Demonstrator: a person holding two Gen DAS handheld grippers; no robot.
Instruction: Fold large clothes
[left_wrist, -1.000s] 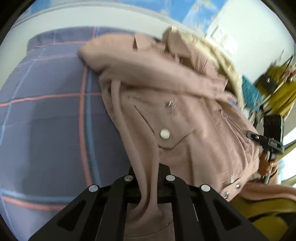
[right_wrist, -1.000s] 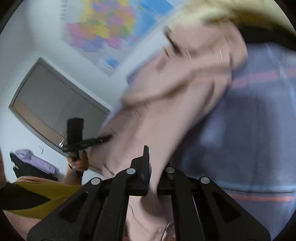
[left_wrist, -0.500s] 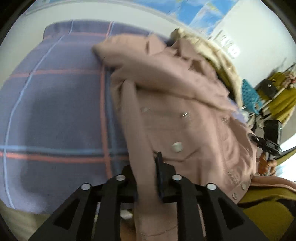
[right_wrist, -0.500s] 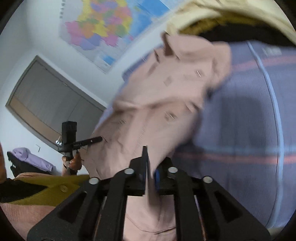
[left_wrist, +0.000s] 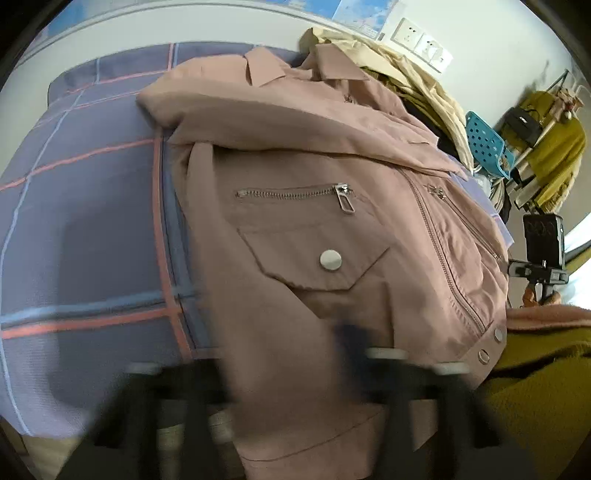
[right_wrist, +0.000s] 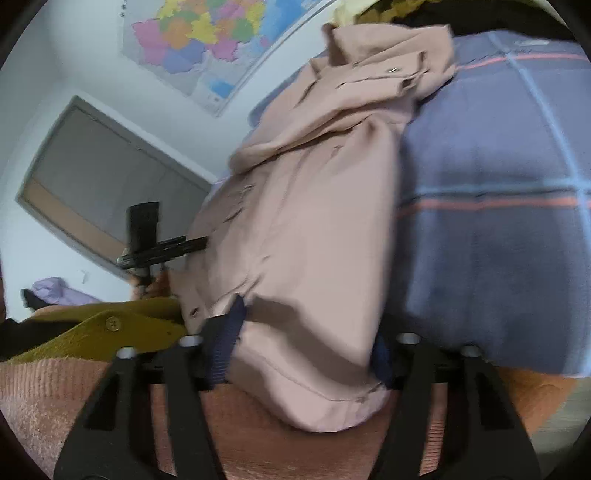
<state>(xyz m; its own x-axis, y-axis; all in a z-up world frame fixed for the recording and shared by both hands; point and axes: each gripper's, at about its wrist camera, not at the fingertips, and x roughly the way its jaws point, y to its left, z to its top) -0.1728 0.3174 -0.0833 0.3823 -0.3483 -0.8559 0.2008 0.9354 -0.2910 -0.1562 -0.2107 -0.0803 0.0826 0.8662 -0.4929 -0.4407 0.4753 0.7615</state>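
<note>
Across the middle of both frames the pink jacket (left_wrist: 325, 236) lies flat on the checked bed (left_wrist: 81, 229), hem between the right gripper (right_wrist: 306, 354)'s parted jaws; left gripper (left_wrist: 295, 373) blurred, state unclear.

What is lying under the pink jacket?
The pink jacket lies on a blue checked bedcover, which shows beside it in both views. Behind its collar lies a cream garment. Whatever lies directly beneath the jacket is covered.
</note>
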